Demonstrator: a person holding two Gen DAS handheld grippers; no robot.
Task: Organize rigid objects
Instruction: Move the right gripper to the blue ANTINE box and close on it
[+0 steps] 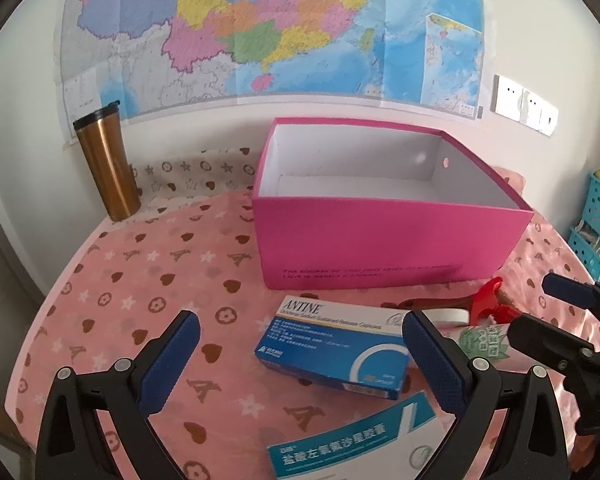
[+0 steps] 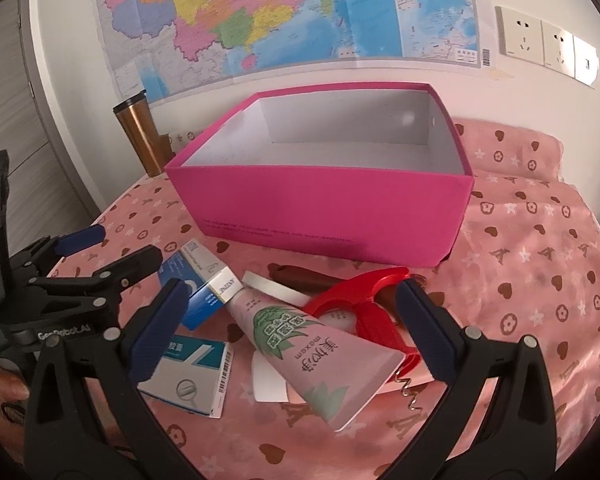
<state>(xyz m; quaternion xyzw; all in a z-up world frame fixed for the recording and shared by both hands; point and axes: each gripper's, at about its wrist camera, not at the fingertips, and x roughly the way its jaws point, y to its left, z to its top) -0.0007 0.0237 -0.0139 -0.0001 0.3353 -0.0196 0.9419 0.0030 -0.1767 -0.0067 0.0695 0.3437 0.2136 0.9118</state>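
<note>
An open pink storage box (image 1: 388, 236) (image 2: 320, 204) with a bare white inside stands at the back of the pink patterned tablecloth. In front of it lie a blue ANTINE medicine box (image 1: 332, 348) (image 2: 204, 284), a teal-and-white medicine box (image 1: 352, 440) (image 2: 188, 376), a pink tube (image 2: 320, 344) (image 1: 484, 340) and a red corkscrew (image 2: 360, 292) (image 1: 492, 300). My left gripper (image 1: 300, 360) (image 2: 112, 250) is open, its fingers either side of the ANTINE box, holding nothing. My right gripper (image 2: 292, 332) (image 1: 556, 314) is open, hovering over the tube.
A bronze tumbler (image 1: 108, 164) (image 2: 140, 136) stands at the back left by the wall. A brown handle-like object (image 2: 308, 276) lies behind the tube. A blue perforated basket (image 1: 596, 216) sits off the table's right edge. Wall sockets (image 2: 540, 40) and a map hang behind.
</note>
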